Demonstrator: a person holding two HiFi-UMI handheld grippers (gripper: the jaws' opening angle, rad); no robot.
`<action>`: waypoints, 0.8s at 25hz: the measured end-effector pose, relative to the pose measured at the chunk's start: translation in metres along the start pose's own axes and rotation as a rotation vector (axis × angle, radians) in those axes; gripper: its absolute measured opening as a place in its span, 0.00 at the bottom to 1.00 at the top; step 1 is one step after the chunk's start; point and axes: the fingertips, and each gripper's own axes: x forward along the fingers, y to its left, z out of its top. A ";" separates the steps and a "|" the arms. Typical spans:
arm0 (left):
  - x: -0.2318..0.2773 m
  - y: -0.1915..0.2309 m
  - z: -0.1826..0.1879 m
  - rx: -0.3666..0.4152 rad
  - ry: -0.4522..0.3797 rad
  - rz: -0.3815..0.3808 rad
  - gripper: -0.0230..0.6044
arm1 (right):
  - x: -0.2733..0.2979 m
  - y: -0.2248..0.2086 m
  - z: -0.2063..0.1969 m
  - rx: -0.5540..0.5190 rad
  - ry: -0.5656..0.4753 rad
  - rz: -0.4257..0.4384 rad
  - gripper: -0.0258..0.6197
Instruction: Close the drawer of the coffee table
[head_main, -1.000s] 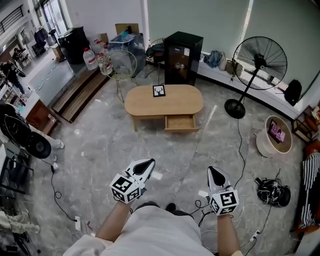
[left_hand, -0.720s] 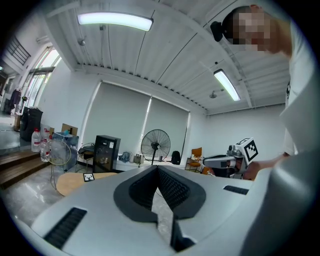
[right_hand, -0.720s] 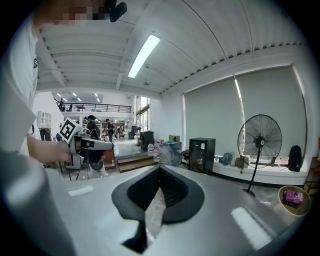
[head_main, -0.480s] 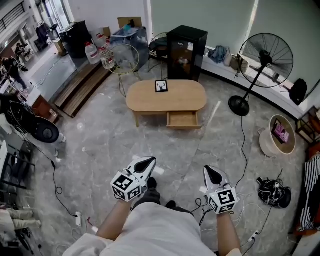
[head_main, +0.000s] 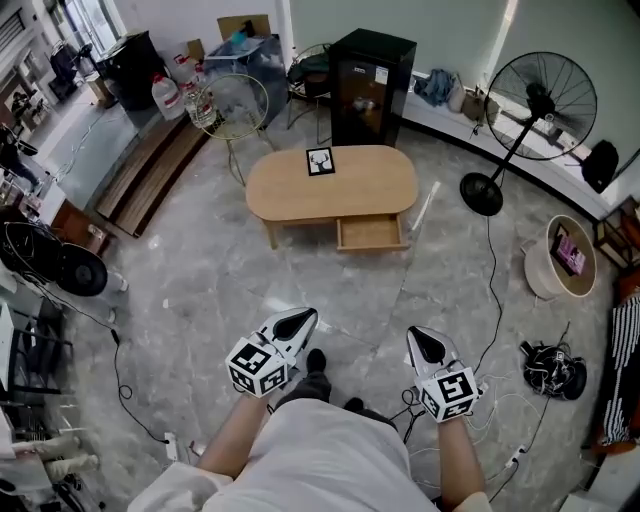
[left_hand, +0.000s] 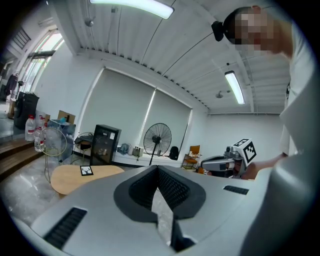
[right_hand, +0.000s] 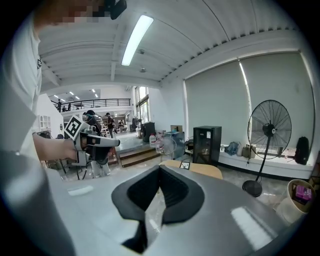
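1. Now, the coffee table (head_main: 300, 195) stands well ahead across the grey floor (head_main: 225, 275). Its drawer (head_main: 372, 233) hangs out of the near side, under the table's right-hand part, open toward the person.
2. Left gripper (head_main: 301, 318): jaws pressed together at the tip, nothing between them. Right gripper (head_main: 419, 334): the same, closed up and empty.
3. Both grippers are held low in front of the body and point up the floor toward the table. They're well apart from it, and neither touches anything.
4. Here's the relation that matters. The drawer lies ahead and between the lines of the two grippers, at much the same distance from each, so neither hand looks clearly nearer.
5. The drawer's front panel runs left to right across the head view, and its slide runs straight away from the person. So my read is that the closing push wants to land square on that front and go straight forward, into the table.
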 end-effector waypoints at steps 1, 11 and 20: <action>0.004 0.011 0.001 -0.002 0.006 -0.008 0.04 | 0.012 0.000 0.002 0.005 0.005 0.001 0.06; 0.038 0.107 0.022 -0.001 0.044 -0.080 0.05 | 0.101 -0.007 0.023 0.030 0.037 -0.069 0.06; 0.055 0.159 0.029 -0.019 0.052 -0.107 0.05 | 0.144 -0.009 0.029 0.021 0.064 -0.122 0.06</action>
